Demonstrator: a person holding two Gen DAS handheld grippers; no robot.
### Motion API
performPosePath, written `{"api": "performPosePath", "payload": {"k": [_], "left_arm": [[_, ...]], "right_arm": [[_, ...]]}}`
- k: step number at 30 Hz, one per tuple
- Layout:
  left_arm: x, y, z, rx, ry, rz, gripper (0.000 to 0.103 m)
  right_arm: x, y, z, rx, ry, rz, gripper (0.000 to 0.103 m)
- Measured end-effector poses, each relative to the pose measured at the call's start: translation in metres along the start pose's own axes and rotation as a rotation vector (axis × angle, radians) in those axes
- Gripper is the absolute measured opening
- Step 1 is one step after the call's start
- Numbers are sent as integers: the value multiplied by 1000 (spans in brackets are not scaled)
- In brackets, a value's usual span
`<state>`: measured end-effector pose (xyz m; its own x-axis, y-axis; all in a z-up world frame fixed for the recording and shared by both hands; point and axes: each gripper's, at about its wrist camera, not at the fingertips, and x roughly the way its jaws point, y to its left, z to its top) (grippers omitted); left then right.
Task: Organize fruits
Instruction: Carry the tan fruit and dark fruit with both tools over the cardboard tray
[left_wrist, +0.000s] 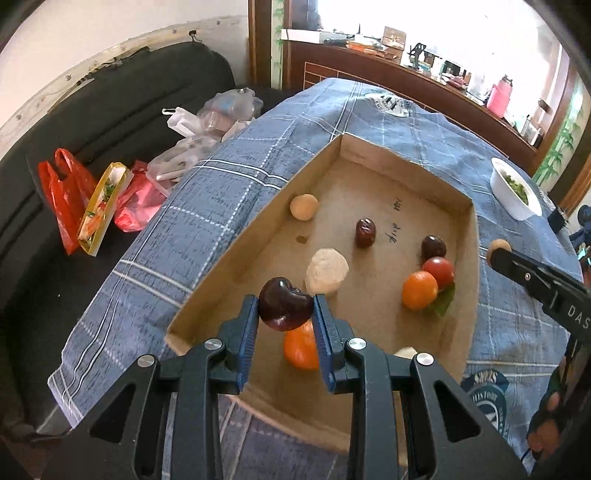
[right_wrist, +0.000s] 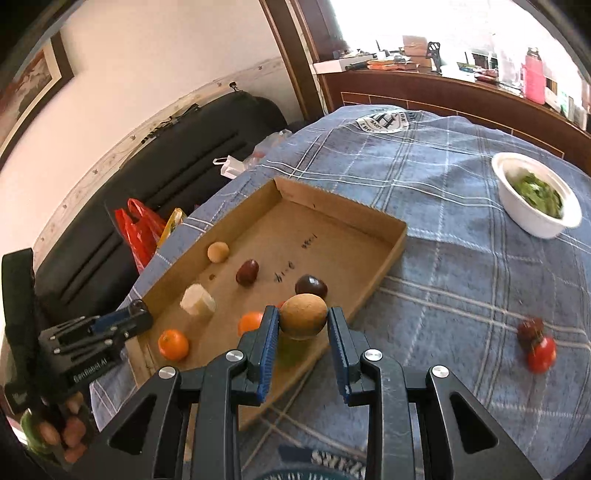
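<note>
Hovering above the near end of the cardboard tray (left_wrist: 236, 254), the left hand-held gripper (left_wrist: 285, 314) was clamped on a dark cherry (left_wrist: 285, 308). The right hand-held gripper (right_wrist: 303, 325) was clamped on a tan round fruit (right_wrist: 303, 315) over the tray's right wall. Inside the tray lay two oranges (right_wrist: 173, 344), a red date (right_wrist: 247, 272), a pale peeled chunk (right_wrist: 197, 304), another tan fruit (right_wrist: 218, 252) and a dark plum (right_wrist: 311, 286). On the blue checked desk (right_wrist: 443, 221), a tomato (right_wrist: 541, 353) touched a dark fruit (right_wrist: 529, 329), well apart from a white bowl (right_wrist: 535, 218) of greens.
</note>
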<state>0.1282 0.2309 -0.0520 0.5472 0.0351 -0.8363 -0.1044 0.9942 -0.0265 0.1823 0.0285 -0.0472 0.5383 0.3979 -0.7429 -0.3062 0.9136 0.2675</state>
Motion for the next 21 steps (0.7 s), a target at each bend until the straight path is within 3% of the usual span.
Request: {"api": "performPosePath", "payload": {"k": [11,21], "left_arm": [[31,19,1,-40,64,-9,27],[46,17,0,-38,86,-6,27]], "right_arm": [[59,-3,40,-24,58,-18,27],[106,-7,51,-38,131,-47,28]]}}
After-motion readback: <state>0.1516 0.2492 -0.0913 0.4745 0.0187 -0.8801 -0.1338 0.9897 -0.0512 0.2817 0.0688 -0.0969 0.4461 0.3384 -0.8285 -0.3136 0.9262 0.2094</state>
